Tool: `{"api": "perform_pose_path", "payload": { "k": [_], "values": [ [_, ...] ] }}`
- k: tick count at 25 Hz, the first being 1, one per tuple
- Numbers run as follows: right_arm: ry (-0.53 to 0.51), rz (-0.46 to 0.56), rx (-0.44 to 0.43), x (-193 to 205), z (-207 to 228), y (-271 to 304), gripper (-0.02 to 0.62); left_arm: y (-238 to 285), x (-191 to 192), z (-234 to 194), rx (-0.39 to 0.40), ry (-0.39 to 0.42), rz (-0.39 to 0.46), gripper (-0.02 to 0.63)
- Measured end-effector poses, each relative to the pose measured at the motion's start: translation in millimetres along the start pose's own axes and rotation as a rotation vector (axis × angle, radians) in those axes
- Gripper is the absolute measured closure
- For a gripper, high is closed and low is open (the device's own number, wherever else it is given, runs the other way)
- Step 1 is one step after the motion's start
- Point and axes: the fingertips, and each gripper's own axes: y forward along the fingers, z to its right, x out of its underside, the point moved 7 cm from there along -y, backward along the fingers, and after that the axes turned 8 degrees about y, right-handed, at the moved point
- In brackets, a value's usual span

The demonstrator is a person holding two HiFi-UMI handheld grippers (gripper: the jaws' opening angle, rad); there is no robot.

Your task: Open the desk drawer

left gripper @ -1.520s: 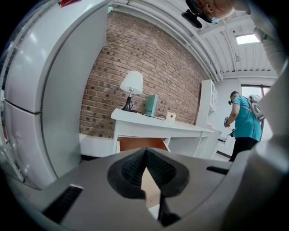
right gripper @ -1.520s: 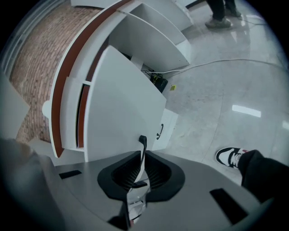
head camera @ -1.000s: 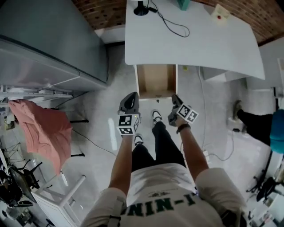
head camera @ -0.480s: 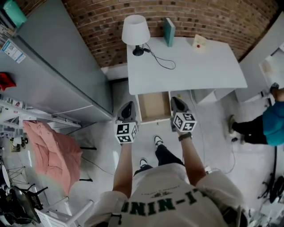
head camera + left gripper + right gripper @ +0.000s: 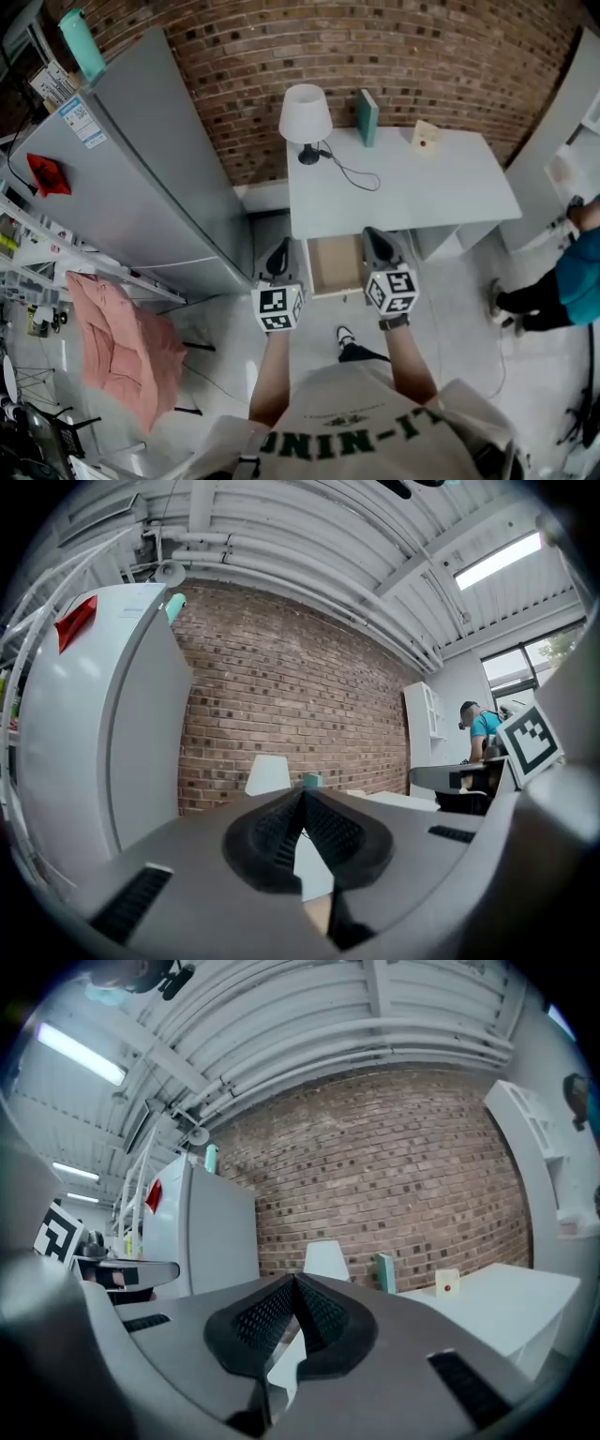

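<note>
The white desk (image 5: 422, 192) stands against the brick wall, and its wooden drawer (image 5: 336, 265) is pulled out under the left half of the top, open and bare inside. My left gripper (image 5: 278, 253) is held level just left of the drawer, shut with nothing in it (image 5: 302, 794). My right gripper (image 5: 377, 242) hovers at the drawer's right side, its jaws closing the last bit until the pads meet, nothing between them (image 5: 294, 1281). Neither gripper touches the drawer.
On the desk are a white lamp (image 5: 306, 117) with its cord, a teal book (image 5: 366, 115) and a small card (image 5: 426, 137). A tall grey fridge (image 5: 141, 178) stands at the left, a pink cloth (image 5: 127, 342) on a rack below it. Another person (image 5: 562, 281) is at the right edge.
Both grippers have risen from low in front of the drawer to beside it, and the right one has rolled. The head view has lifted, showing the wall and lamp. The drawer stays open.
</note>
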Motion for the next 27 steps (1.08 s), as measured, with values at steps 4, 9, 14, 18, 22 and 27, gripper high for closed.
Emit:
{"api": "perform_pose_path", "payload": {
  "k": [4,9,14,18,22,27],
  "values": [
    [-0.156,-0.019,0.003,-10.2,-23.8,7.9,0.594,-3.3,-3.9,-6.9,-0.002,0.027,0.008,0.606],
    [-0.183,-0.029,-0.002,-13.6,-35.8,16.0,0.594,-1.5,-5.1,-17.8,-0.016,0.023,0.033,0.606],
    [-0.189,-0.014,0.021,-19.8,-32.5,26.0,0.594,1.7,-5.2,-27.0,-0.023,0.022,0.034,0.606],
    [-0.179,-0.002,0.02,-22.2,-32.3,32.5,0.594,8.6,-8.4,-27.6,-0.014,0.019,0.053,0.605],
    [-0.163,-0.005,0.029,-20.0,-32.6,35.4,0.594,12.0,-8.5,-28.7,-0.003,0.018,0.057,0.605],
    [-0.159,0.002,0.028,-19.8,-32.5,44.0,0.594,17.0,-3.4,-37.7,-0.011,0.015,0.055,0.604]
  ]
}}
